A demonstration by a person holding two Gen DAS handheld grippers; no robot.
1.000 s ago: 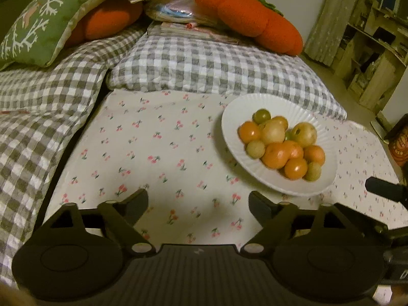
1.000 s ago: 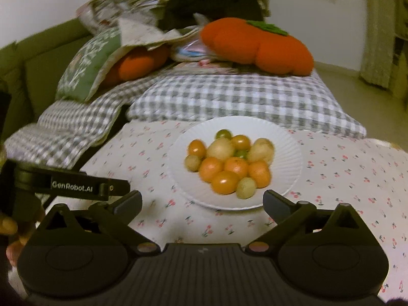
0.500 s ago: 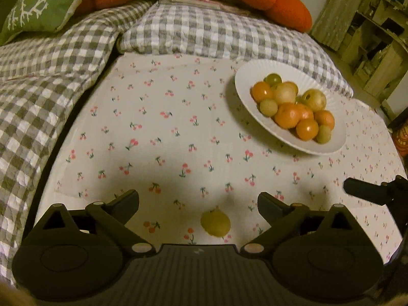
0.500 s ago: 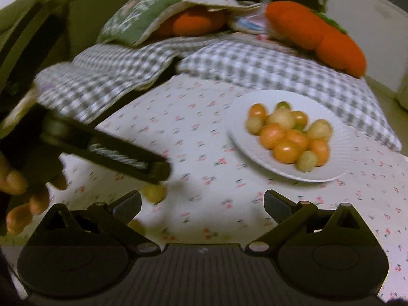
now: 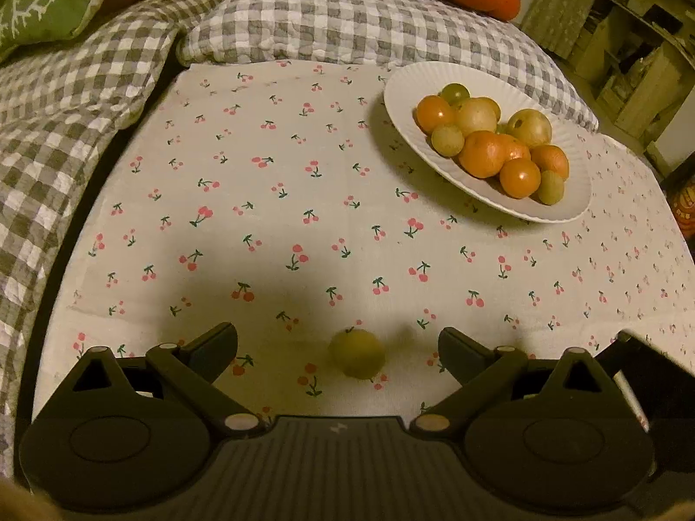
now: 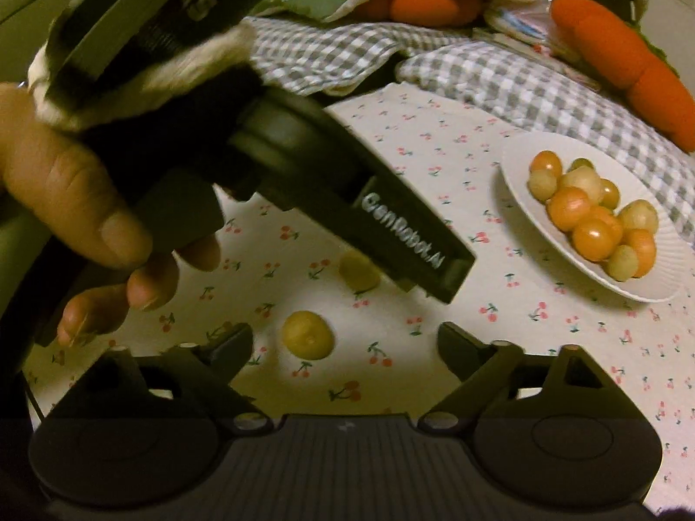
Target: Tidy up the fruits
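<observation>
both wrist views are sitting lower and closer to the cherry-print cloth [image 5: 304, 182] than a second ago, and loose fruit that was out of frame then is now lying in front of each tool. left gripper [image 5: 338, 349] is standing wide open, nothing touching its pads; a yellow-green fruit [image 5: 357, 353] is resting on the cloth squarely between the two fingertips, slightly right of centre. right gripper [image 6: 345, 343] has just been closing a little but is open too, pads bare; a second yellow fruit [image 6: 307, 333] is lying between its fingers, nearer the left one. in the right view the left tool is crossing above, with the first fruit just past its tip. both fruits are roughly round, so no long axis is mattering. white plate [image 5: 560, 212] with the piled fruit is sitting well apart, up and to the right in both views. judgement: each hand is already lined up on its own fruit; the right one probably needs a small shift left to centre.
</observation>
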